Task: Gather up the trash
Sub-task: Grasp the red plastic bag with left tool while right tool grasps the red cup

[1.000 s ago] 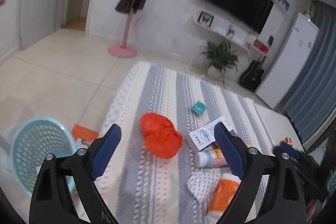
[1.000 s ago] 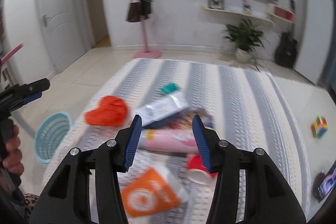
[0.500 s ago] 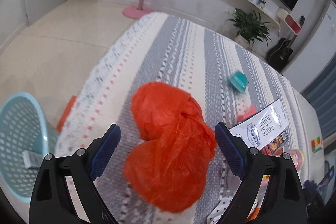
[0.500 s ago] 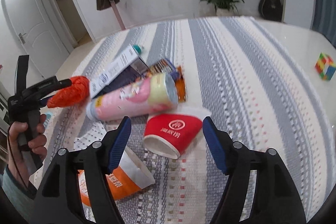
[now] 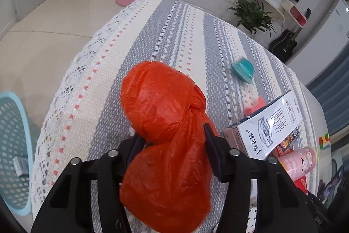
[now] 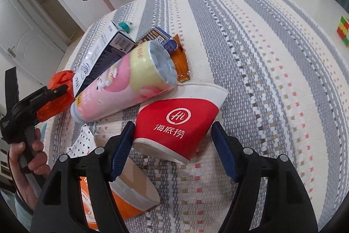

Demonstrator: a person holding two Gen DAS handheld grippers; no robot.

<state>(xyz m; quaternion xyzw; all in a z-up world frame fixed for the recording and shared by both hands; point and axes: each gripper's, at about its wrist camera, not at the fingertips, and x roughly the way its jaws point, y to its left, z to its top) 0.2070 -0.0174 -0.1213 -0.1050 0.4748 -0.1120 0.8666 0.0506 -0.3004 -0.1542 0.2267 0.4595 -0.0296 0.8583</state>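
Observation:
My left gripper (image 5: pixel 172 134) is shut on a crumpled orange plastic bag (image 5: pixel 165 123) on the striped tablecloth (image 5: pixel 152 32); the bag bulges between and over the fingers. It also shows in the right wrist view (image 6: pixel 60 88), held by the left gripper (image 6: pixel 54 91). My right gripper (image 6: pixel 172 141) is open, its fingers on either side of a red paper cup (image 6: pixel 176 121) that lies on its side. Behind the cup lie a pink tube (image 6: pixel 124 84), a white box (image 6: pixel 98 58) and an orange wrapper (image 6: pixel 181 62).
A light blue mesh basket (image 5: pixel 13 145) stands on the floor to the left of the table. An orange cup (image 6: pixel 122 198) and dotted paper (image 6: pixel 80 141) lie near my right gripper. A teal lid (image 5: pixel 243 69) and a colour cube (image 6: pixel 343 30) lie farther off.
My left gripper moved onto the orange bag and closed on it. My right gripper came down and forward around the red cup.

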